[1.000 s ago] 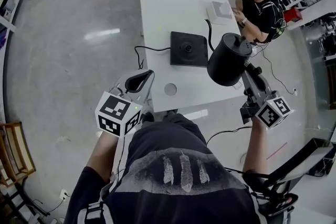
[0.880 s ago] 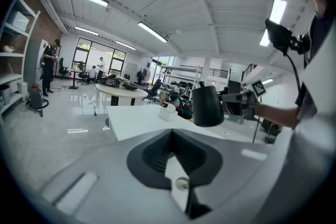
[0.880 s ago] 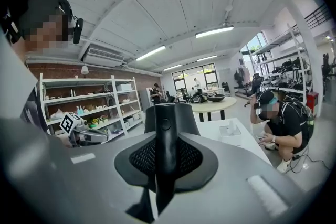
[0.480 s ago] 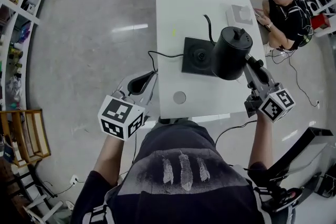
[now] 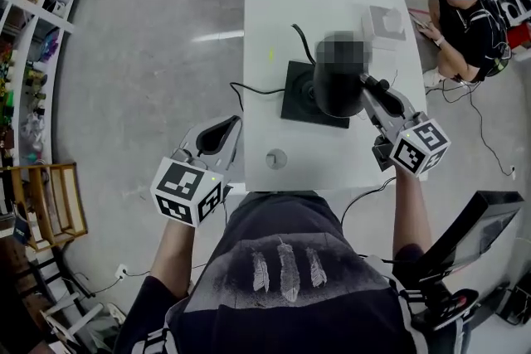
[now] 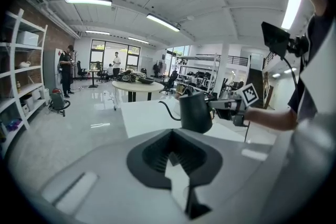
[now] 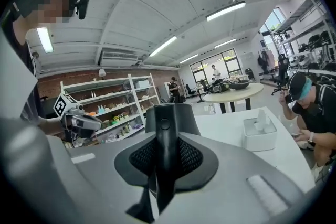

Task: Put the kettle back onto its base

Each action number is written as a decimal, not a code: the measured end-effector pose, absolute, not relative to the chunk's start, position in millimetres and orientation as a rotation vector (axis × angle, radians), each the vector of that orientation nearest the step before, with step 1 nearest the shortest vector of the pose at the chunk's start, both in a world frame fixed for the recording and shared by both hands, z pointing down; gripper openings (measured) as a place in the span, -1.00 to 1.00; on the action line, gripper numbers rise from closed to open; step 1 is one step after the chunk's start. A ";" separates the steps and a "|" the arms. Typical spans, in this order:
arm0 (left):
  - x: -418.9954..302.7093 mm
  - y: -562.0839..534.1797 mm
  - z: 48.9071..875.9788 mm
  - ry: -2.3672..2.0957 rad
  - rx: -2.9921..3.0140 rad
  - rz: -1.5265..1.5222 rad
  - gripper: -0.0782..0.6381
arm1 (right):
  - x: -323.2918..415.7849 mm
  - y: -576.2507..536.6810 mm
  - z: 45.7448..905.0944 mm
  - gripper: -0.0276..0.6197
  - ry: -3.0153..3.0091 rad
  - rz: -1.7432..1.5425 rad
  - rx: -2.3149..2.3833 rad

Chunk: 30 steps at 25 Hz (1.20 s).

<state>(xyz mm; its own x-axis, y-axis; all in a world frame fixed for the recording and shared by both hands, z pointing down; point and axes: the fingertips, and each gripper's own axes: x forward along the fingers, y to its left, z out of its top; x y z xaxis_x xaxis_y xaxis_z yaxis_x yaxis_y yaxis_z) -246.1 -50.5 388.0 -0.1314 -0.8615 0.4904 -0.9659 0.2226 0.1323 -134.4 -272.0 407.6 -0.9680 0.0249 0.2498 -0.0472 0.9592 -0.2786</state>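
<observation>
The black kettle point(image 5: 336, 89) hangs over the right part of its square black base point(image 5: 296, 95) on the white table point(image 5: 274, 4); I cannot tell whether they touch. My right gripper point(image 5: 370, 89) comes in from the right and is shut on the kettle's handle point(image 7: 164, 139), which stands upright between its jaws. In the left gripper view the kettle point(image 6: 195, 113) shows with its thin spout pointing left. My left gripper point(image 5: 217, 135) hovers off the table's near left corner, shut, with nothing in it.
The base's cord point(image 5: 249, 87) runs off the table's left edge. A white box point(image 5: 383, 21) sits at the far right of the table, and a small round disc point(image 5: 275, 159) lies near its front edge. A person point(image 5: 465, 8) sits beside the table's right side.
The right gripper has carried the kettle left and down, from beside the base's right edge to over the base. The left gripper has shifted a little.
</observation>
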 end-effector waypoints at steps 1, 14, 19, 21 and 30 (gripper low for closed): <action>-247.5 -50.3 389.1 -2.041 1.665 0.300 -0.78 | -139.4 -271.2 412.8 -0.74 -2.852 0.413 0.000; -254.2 -39.9 391.4 -2.058 1.606 0.349 -0.78 | -177.1 -256.0 459.6 -0.74 -2.805 0.397 -0.063; -258.7 -42.4 391.9 -2.055 1.594 0.340 -0.78 | -184.3 -255.6 463.6 -0.74 -2.814 0.398 -0.090; -261.4 -40.3 390.6 -2.062 1.591 0.342 -0.78 | -185.4 -250.0 463.7 -0.74 -2.819 0.379 -0.110; -263.0 -38.8 392.7 -2.040 1.609 0.345 -0.78 | -174.6 -238.4 469.8 -0.73 -2.877 0.323 -0.146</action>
<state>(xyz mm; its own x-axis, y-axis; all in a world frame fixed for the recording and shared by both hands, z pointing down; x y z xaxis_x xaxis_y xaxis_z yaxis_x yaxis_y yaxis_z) -263.0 -38.8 392.7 -0.1636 -0.8267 0.5383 -0.9577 0.2640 0.1143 -174.6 -238.4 469.8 -0.9657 0.1252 0.2276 0.0717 0.9706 -0.2297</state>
